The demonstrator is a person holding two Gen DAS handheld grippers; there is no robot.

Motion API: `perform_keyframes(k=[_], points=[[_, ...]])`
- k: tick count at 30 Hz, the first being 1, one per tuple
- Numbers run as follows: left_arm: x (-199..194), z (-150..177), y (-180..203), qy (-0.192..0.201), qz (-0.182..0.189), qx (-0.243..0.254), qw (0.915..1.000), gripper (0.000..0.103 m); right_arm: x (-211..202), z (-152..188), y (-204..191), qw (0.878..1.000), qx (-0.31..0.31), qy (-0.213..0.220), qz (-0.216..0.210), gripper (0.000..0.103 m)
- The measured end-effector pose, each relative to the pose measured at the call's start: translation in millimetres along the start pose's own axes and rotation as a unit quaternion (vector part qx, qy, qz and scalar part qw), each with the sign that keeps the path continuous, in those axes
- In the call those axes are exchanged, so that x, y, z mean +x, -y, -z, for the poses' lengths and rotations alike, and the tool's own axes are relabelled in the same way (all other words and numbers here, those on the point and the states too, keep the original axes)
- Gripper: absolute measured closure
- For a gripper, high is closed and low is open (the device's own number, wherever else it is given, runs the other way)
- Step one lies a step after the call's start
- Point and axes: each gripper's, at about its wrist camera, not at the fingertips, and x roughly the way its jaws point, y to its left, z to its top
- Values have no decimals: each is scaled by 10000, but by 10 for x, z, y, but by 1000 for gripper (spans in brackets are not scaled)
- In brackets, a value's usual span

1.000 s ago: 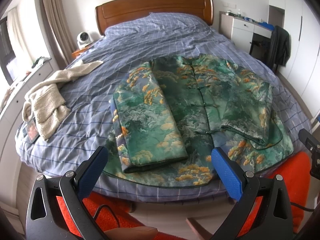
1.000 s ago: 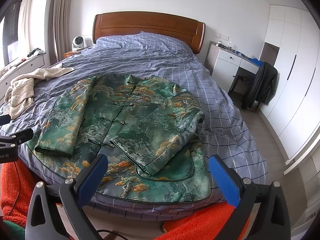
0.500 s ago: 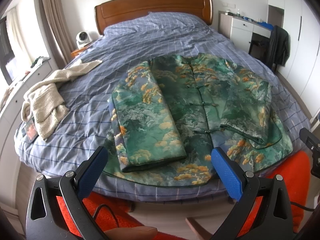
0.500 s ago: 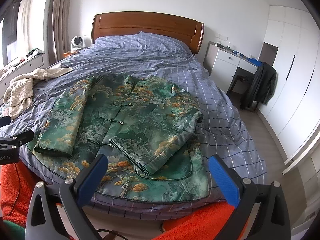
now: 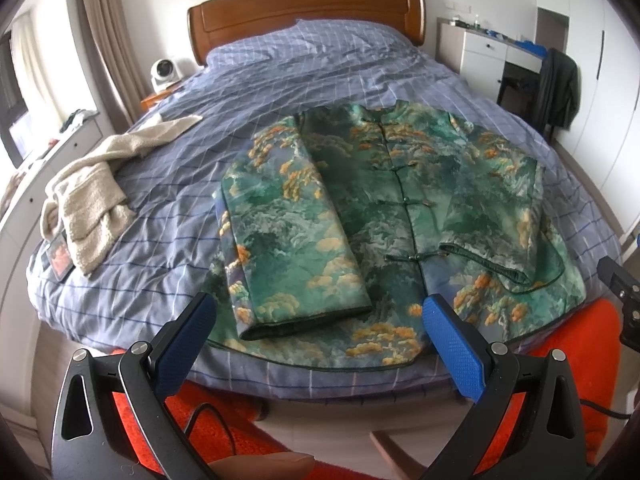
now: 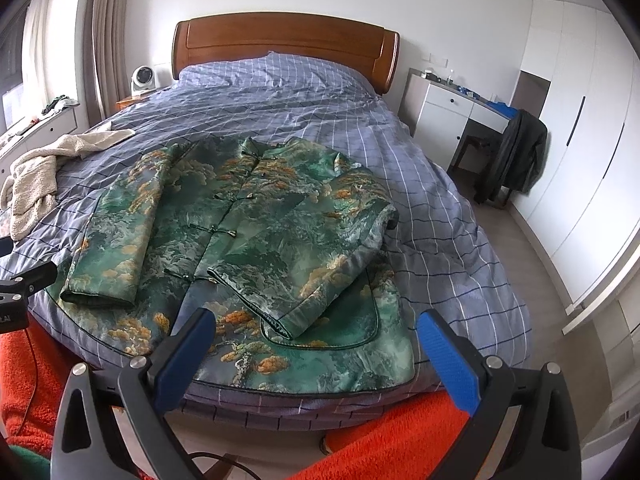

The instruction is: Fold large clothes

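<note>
Sleeves are in, and your tools are clear of the cloth.

Your left gripper (image 5: 316,324) and right gripper (image 6: 316,344) hang spread and empty above the jacket (image 5: 384,216), which lies flat near the bed's (image 6: 440,184) foot, ready for the hem fold.

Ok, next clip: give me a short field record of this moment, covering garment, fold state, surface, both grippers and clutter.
garment: green patterned jacket, front up, buttoned
fold state: both sleeves folded in over the body; hem not yet folded up
surface: bed with blue checked cover
left gripper: open, empty, short of the hem
right gripper: open, empty, short of the hem
clutter: beige towel on the bed, apart from the jacket
</note>
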Motion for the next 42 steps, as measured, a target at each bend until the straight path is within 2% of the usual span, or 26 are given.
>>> perform_keyframes(k=[23, 32, 38, 42], points=[[48, 11, -19, -32, -58, 2, 10000, 1, 62, 17, -17, 9999, -58, -143, 54, 0], [38, 3, -31, 39, 63, -12, 10000, 0, 47, -3, -30, 9999, -133, -19, 7, 0], [19, -28, -83, 210, 215, -50, 9995, 0, -10, -44, -68, 9986, -365, 352, -168, 0], [34, -37, -180, 254, 337, -295, 9987, 0, -36, -111, -59, 9927, -587, 850, -616, 0]])
